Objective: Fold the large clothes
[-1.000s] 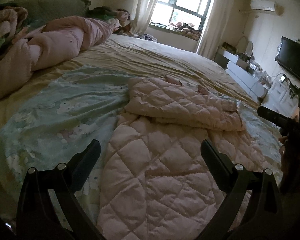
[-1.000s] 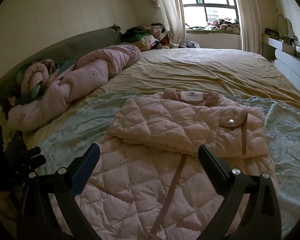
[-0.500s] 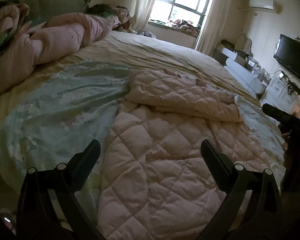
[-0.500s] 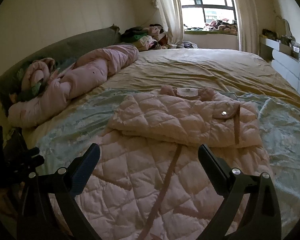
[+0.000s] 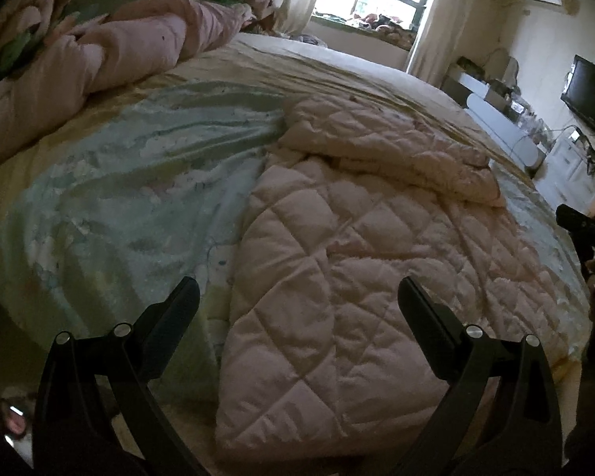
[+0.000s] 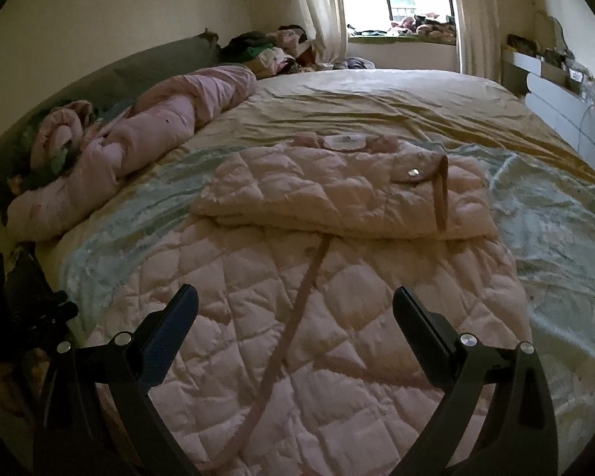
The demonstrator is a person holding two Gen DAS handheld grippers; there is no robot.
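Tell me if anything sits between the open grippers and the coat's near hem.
Nothing visible does. The left gripper and right gripper both hang open over the coat, whose lower half lies bare on the bed; only its own strap crosses it.

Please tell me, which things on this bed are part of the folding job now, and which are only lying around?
For the job:
- pink quilted coat, sleeves already folded across the chest
- left tongs, open
- right tongs, open

Only lying about:
- rolled pink duvet
- pile of clothes by the curtain
- green blanket under the coat
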